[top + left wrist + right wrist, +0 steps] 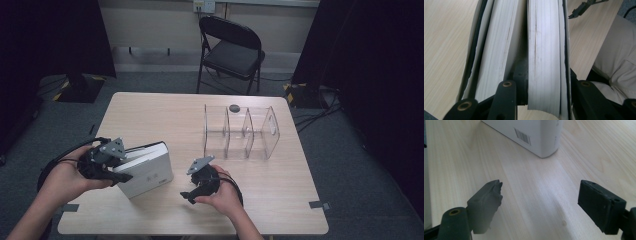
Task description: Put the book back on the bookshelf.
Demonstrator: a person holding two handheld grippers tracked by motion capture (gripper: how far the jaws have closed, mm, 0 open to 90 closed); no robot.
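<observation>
High view, nearest edge first: the person's left hand holds the left gripper (pixel 116 171) clamped on the near-left end of a white book (pixel 147 170), which is tilted up off the counter (pixel 165 110) with its far-right corner down and its long side running away to the right. Left gripper view looks straight along the page block: one jaw sits between two wads of pages, the other outside the cover, so the gripper pinches roughly half the book's (pixel 544 50) thickness rather than all of it. To the right and close by, the right gripper (pixel 192 195) hangs just above the counter, jaws spread wide and holding nothing, pointing left toward the book; right gripper view shows the book's (pixel 534 135) barcoded corner ahead, well clear of both fingertips (pixel 491 192). So the right hand is the free one and the book lies just to its left. Farther back on the right stands a clear divided rack (pixel 242 132), all slots empty; my guess is the book goes there, upright. Beyond the counter stands a folding chair (pixel 231 50)
</observation>
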